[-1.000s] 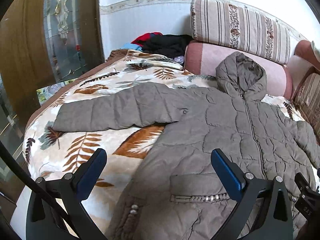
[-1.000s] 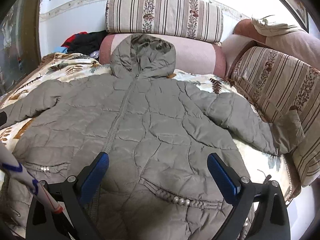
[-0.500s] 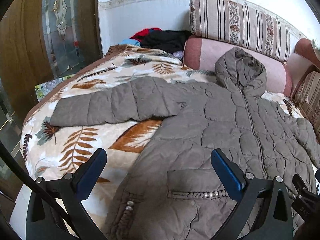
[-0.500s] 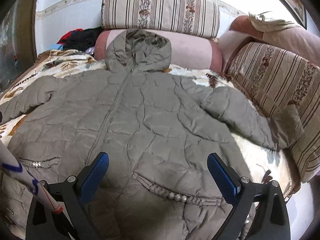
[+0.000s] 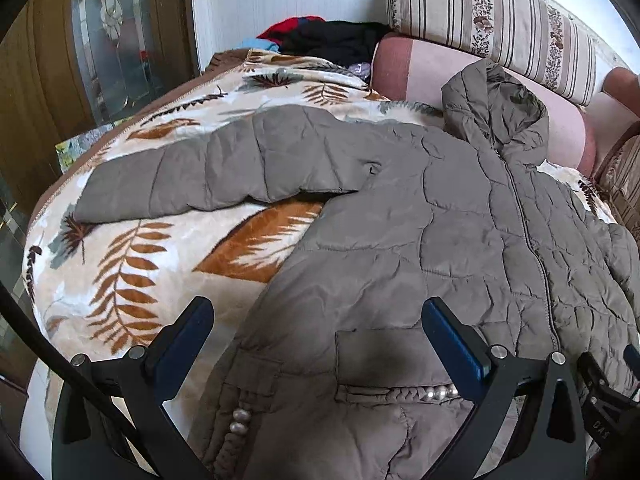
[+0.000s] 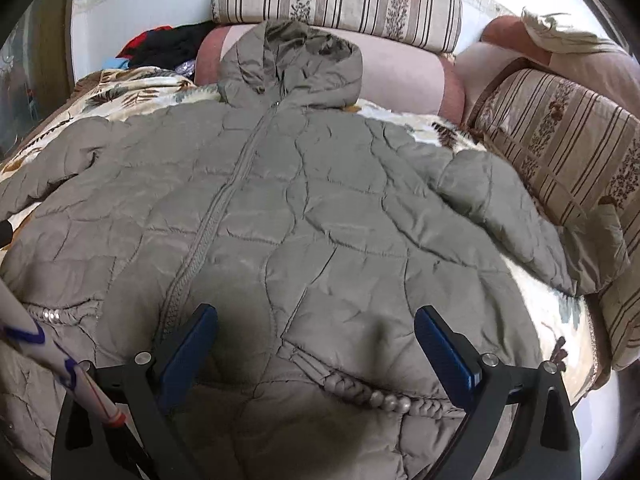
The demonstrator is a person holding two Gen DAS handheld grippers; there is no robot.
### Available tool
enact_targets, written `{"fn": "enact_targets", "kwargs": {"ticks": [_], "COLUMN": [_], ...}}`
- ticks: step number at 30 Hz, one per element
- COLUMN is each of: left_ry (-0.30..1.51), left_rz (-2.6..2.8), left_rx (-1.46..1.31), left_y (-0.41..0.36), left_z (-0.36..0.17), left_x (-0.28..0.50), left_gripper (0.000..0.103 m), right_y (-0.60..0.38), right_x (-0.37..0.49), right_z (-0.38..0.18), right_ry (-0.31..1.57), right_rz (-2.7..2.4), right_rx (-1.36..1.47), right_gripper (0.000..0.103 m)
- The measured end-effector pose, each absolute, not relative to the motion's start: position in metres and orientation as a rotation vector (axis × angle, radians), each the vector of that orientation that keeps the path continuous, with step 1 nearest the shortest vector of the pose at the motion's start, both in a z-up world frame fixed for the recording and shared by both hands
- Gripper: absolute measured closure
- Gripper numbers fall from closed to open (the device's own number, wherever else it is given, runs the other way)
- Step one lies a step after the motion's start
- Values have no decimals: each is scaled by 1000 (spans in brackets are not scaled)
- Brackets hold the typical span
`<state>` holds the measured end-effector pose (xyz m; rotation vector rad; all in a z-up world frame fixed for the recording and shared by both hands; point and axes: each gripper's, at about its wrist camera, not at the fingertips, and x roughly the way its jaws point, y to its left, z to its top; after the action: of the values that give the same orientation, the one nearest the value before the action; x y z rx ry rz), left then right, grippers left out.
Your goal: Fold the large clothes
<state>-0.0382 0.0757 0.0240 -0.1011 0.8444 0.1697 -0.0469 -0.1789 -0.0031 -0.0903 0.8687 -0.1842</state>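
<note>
Blue-padded left tongs (image 5: pixel 316 336) and right tongs (image 6: pixel 316 336) gape wide, empty, above the quilted jacket (image 6: pixel 304 216).

A leaf-patterned blanket (image 5: pixel 132 280) covers the bed, with the grey quilted jacket (image 6: pixel 304 216) spread flat on it

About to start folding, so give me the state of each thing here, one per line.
Jacket: spread flat, front up, unfolded.
Zipper: closed.
Hood: propped against the pink bolster.
Left sleeve: stretched out over the leaf-print blanket.
Left gripper: open, empty.
Right gripper: open, empty.
</note>
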Motion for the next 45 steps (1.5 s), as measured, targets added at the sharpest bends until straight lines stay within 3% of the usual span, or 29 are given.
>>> {"fn": "enact_targets", "kwargs": {"ticks": [8,29,39,45], "left_ry": [857,933,976,946], "left_rz": [162,341,453,490], "left_rx": [-93,-336,-657,-700], "left_y": [83,202,318,357], "left_z": [20,-6,-22,-26], "left_x": [-30,5,24,34], "left_gripper": [0,0,0,0], "right_y": [-183,-156,-153,-154], "right_x": [-44,-17,-14,-15], "right_z": [-6,-4,-7,-7], "right_ry": [870,904,910,906], "right_rz": [-190,-151,-137,-132], "right_rx": [-88,-161,-175,-175], "right_gripper": [2,4,4,4]}}
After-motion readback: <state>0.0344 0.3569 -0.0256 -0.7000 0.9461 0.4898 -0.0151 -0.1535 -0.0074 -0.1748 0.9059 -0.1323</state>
